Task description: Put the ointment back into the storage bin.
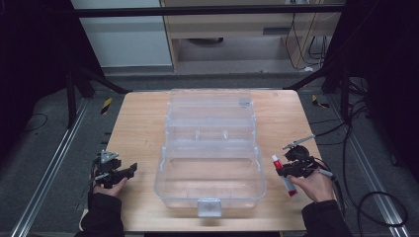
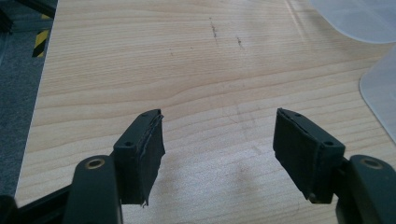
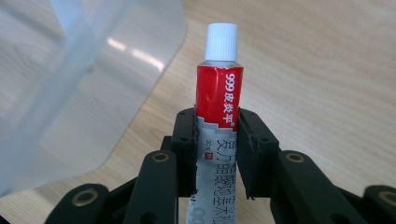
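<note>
Right gripper view: right tongs clamp an ointment tube, lifted beside the clear storage box. Left tongs gape empty over the surface. Judged next: carry tube over box, release.

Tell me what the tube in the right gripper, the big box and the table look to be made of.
Tube: probably thin metal or laminate, glossy red and silver print, lower part creased; white ribbed cap looks plastic.
Box: clear plastic, smooth; the table shows through its walls.
Table: wood or wood-look laminate, pale, matt, with grain lines and a few scuffs.
</note>
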